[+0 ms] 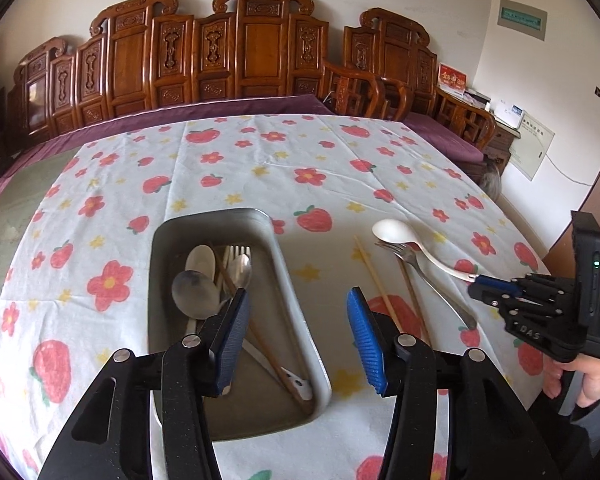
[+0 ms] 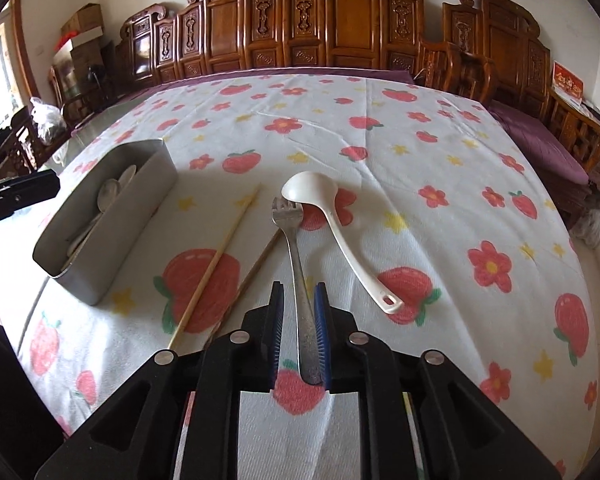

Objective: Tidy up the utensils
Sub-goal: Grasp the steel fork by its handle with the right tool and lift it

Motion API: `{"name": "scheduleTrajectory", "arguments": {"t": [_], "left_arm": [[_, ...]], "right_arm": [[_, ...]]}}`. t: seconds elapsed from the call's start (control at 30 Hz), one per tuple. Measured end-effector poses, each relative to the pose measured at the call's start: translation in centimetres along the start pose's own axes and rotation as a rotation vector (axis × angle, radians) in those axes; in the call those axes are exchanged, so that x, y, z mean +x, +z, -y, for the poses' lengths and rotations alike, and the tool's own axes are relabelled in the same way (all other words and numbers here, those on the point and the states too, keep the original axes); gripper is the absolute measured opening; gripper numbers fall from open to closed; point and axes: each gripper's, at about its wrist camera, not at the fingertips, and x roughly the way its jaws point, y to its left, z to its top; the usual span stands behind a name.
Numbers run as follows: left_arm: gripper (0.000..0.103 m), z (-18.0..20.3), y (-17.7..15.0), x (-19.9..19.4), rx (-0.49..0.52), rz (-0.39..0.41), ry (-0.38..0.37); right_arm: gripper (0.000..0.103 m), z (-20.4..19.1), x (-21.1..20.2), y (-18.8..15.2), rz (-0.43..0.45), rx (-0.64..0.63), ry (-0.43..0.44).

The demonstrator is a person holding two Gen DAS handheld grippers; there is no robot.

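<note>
While the left gripper (image 1: 296,344) is held over the near end of the grey metal tray (image 1: 162,240), its blue pads are spread well apart and nothing is caught between them. Inside the tray a metal spoon (image 1: 192,294), a white spoon (image 1: 202,258), a fork and a brown chopstick can be made out, all piled together lengthwise.

Over on the right side, the right gripper (image 2: 299,334) is parked around the handle of the metal fork (image 2: 296,256), which lies flat on the strawberry-print tablecloth (image 2: 440,152) with its tines pointed away. The jaws are only narrowly parted, and the handle sits between the pads, closer to the right one; whether it's actually pinched can't be told for sure, but a sliver of gap is seen on the left side.

Just right of the fork a white plastic ladle (image 2: 340,224) is laid, its bowl resting against the fork's tines. To the left, two wooden chopsticks (image 2: 216,260) are spread on the cloth, between the fork and the tray. Behind the table a carved wooden bench (image 2: 340,28) is lined up along the wall.
</note>
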Motion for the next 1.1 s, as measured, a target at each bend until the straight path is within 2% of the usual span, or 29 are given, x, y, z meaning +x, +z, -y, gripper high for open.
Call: {"name": "scheduleTrajectory", "arguments": {"t": [0.43, 0.57, 1.03, 1.1], "left_arm": [[0.048, 3.8, -1.5, 1.7, 0.036, -0.022, -0.029], [0.048, 4.2, -1.7, 2.2, 0.032, -0.029, -0.036], [0.048, 5.8, -2.3, 3.4, 0.055, -0.057, -0.032], [0.048, 5.9, -2.4, 3.6, 0.05, -0.067, -0.033]], "right_arm": [[0.017, 0.1, 5.4, 2.0, -0.048, -0.08, 0.009], [0.017, -0.1, 5.9, 2.5, -0.049, -0.091, 0.051], [0.017, 0.2, 6.1, 2.2, -0.089, -0.104, 0.061], [0.011, 0.3, 5.9, 1.9, -0.091, -0.112, 0.057]]}}
